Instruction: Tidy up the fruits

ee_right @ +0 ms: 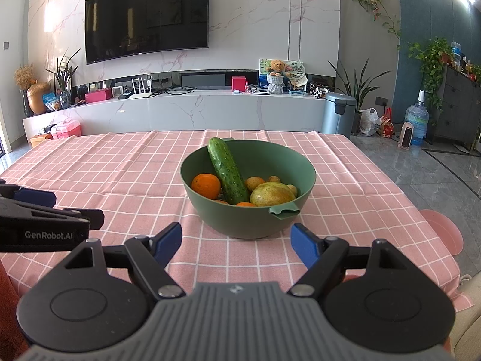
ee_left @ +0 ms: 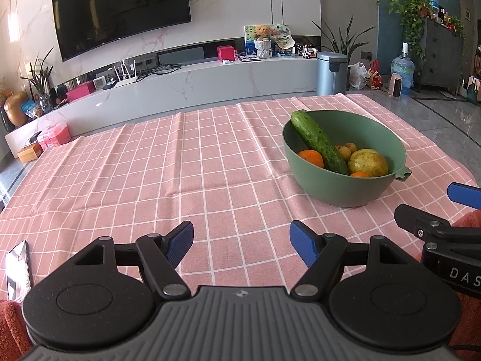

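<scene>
A green bowl (ee_right: 249, 222) stands on the pink checked tablecloth (ee_right: 120, 174). In it lie a cucumber (ee_right: 228, 171) leaning on the far rim, an orange (ee_right: 206, 185), a yellow-green fruit (ee_right: 272, 195) and several small brown fruits (ee_right: 252, 183). My right gripper (ee_right: 236, 245) is open and empty just in front of the bowl. My left gripper (ee_left: 241, 245) is open and empty over bare cloth, left of the bowl (ee_left: 348, 186), which shows the cucumber (ee_left: 318, 141) and the orange (ee_left: 312, 158).
A phone (ee_left: 18, 267) lies at the cloth's near left edge. A pink stool (ee_right: 442, 231) stands right of the table. A TV bench, bin (ee_right: 338, 114) and water bottle lie beyond the far edge.
</scene>
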A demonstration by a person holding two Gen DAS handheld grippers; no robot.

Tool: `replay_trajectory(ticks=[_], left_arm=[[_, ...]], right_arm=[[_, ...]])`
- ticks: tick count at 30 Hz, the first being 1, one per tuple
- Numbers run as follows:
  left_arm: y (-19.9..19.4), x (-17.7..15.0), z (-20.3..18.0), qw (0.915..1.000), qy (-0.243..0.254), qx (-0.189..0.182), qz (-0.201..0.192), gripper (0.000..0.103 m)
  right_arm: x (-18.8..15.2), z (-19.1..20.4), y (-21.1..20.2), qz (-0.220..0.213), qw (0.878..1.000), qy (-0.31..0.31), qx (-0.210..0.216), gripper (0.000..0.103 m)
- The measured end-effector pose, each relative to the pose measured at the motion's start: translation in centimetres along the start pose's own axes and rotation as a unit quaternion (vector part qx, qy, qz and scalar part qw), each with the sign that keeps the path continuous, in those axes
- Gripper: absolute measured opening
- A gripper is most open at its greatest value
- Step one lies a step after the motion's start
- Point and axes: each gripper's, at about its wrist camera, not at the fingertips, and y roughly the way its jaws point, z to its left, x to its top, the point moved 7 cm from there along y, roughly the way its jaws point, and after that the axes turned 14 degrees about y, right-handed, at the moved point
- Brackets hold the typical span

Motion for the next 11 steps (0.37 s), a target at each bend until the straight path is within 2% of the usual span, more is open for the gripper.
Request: replay_trajectory(ticks=[11], left_arm=[[-0.11,0.11,0.07,1.0000,0.003,-0.001,-0.004,0.086]], right_arm=[[0.08,0.00,0.03,0.001,1.000,0.000,-0.001,0.076]])
